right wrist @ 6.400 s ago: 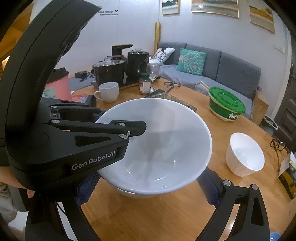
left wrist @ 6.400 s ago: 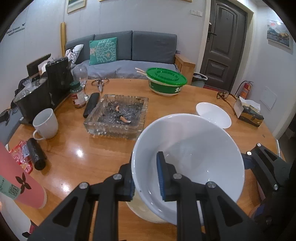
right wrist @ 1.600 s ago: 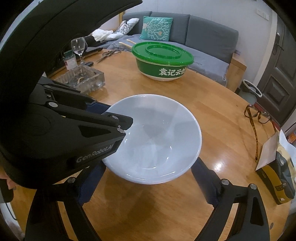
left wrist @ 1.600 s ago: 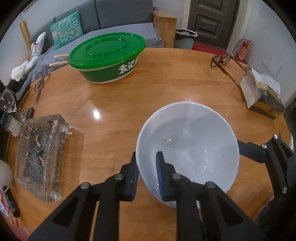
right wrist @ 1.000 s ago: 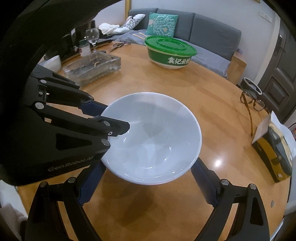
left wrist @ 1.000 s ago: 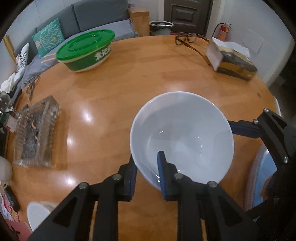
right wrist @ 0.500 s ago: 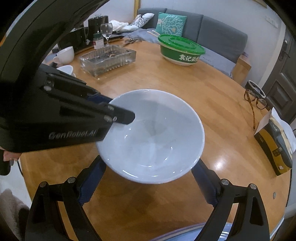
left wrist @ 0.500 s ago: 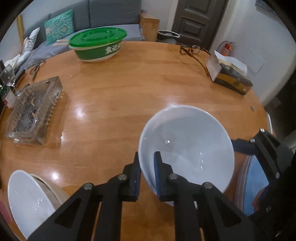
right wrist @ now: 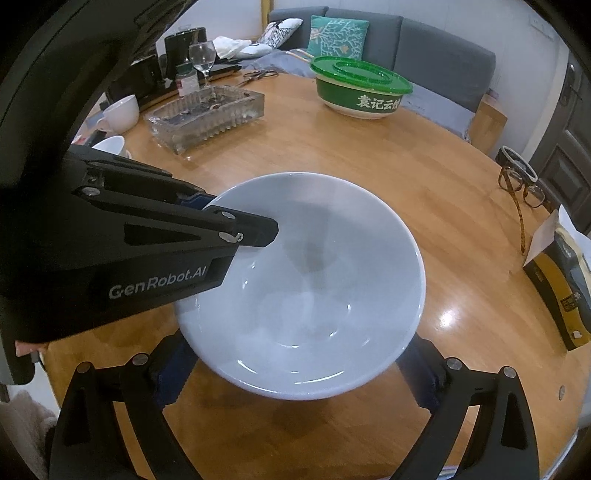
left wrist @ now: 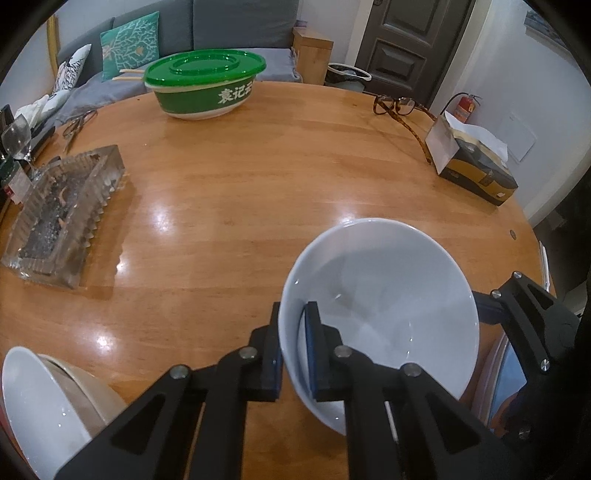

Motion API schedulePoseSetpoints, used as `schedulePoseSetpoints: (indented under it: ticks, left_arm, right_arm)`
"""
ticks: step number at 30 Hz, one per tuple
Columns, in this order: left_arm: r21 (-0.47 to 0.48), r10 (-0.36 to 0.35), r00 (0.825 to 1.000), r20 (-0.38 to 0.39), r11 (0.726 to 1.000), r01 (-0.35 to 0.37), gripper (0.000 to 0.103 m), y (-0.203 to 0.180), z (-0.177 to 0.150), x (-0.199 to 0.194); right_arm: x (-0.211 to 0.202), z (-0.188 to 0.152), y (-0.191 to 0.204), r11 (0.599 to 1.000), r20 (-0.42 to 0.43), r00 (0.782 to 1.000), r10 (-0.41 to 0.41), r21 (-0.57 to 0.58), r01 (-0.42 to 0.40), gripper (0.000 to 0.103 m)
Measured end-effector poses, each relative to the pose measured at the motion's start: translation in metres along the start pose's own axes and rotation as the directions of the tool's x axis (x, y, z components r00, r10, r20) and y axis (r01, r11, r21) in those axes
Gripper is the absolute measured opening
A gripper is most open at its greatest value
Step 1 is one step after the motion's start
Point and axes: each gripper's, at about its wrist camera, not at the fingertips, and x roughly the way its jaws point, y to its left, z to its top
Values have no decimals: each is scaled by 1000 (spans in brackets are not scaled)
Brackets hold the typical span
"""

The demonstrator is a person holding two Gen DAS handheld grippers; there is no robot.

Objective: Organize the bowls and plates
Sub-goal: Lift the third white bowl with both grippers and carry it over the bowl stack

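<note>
Home living room: grey sofa (left wrist: 236, 22), round wooden table (left wrist: 295, 177).

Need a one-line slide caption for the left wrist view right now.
Left gripper clamps the near rim of a white bowl over the wooden table; right gripper at its far side.

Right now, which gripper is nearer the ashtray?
Left. The left gripper clamps the bowl rim on the side facing the ashtray; the right gripper straddles the bowl on the side away from it.
</note>
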Motion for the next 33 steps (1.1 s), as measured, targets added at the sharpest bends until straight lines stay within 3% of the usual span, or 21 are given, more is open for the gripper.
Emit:
schedulePoseSetpoints:
  ticks: [10,20,33]
  left_arm:
    - [14,-17,1000,2,1000,17,8,-3,-7,-8]
    - [14,-11,993,115,1000,9,8,-11,-18,-53]
    - [17,-1,969,245,1000,-3,8,-12,-37,-122]
  right_arm:
    - [-7,-9,7,1000,35,999,-28,-6,28,93]
    - [-48,-15,24,998,145,988,-54,17,52,93]
    - [-96,-13,62,994,249,962,-112,25,109,93]
